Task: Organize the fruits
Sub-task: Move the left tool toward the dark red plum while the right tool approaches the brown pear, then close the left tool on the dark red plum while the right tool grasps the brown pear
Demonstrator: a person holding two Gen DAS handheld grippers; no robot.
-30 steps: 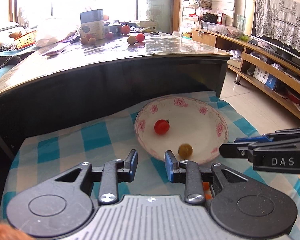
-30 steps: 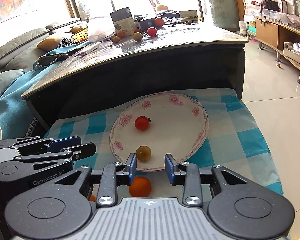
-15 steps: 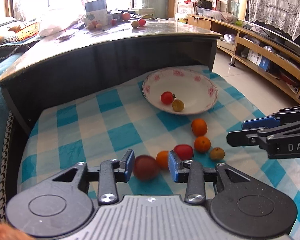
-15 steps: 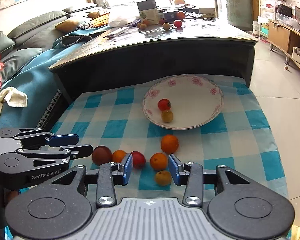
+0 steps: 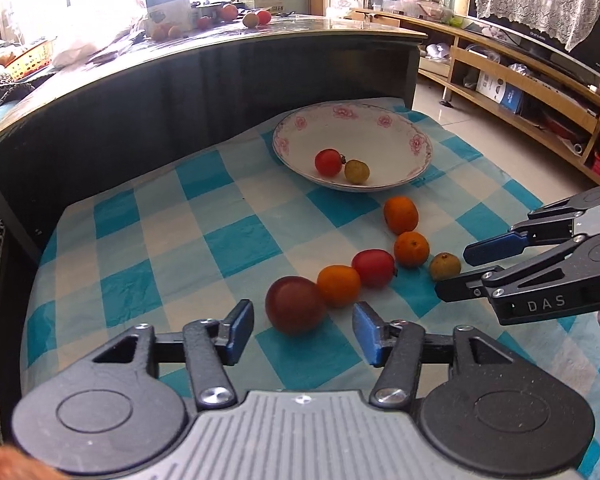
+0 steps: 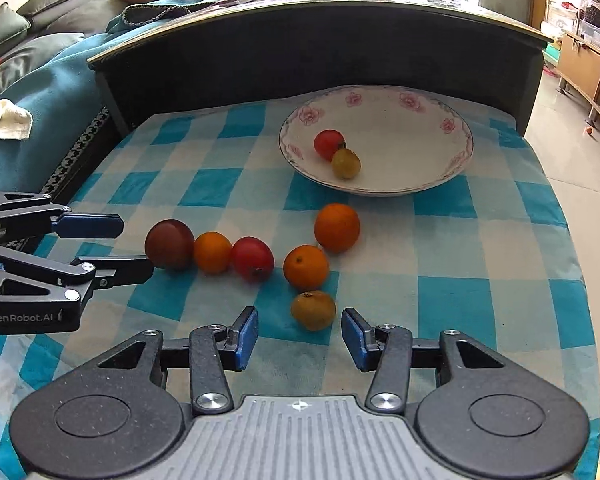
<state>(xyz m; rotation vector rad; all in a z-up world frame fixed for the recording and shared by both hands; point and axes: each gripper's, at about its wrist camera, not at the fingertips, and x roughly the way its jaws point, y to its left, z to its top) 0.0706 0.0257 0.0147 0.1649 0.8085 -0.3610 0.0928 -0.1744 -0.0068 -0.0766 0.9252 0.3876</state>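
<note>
A floral white plate point(image 5: 416, 142) point(image 6: 452, 120) on a blue checked cloth holds a red tomato point(image 5: 328, 162) point(image 6: 329, 143) and a small yellow-brown fruit point(image 5: 357, 171) point(image 6: 345, 163). In front of the plate lie a dark red plum point(image 5: 295, 305) point(image 6: 169, 244), three oranges point(image 5: 338, 285) point(image 5: 411, 249) point(image 5: 400, 214), a red tomato point(image 5: 373, 268) point(image 6: 253, 258) and a small brown fruit point(image 5: 445, 266) point(image 6: 313, 310). My left gripper point(image 5: 303, 336) is open, the plum just ahead of its jaws. My right gripper point(image 6: 299, 332) is open, the brown fruit just ahead of its jaws.
A dark coffee table point(image 5: 204, 76) with more fruit and boxes on its top stands right behind the cloth. A sofa with cushions point(image 6: 28, 40) is to the left. A wooden TV shelf point(image 5: 520, 92) and tiled floor are to the right.
Both grippers pulled back from the plate toward the near edge of the cloth and opened wider. The loose fruits came into view.
</note>
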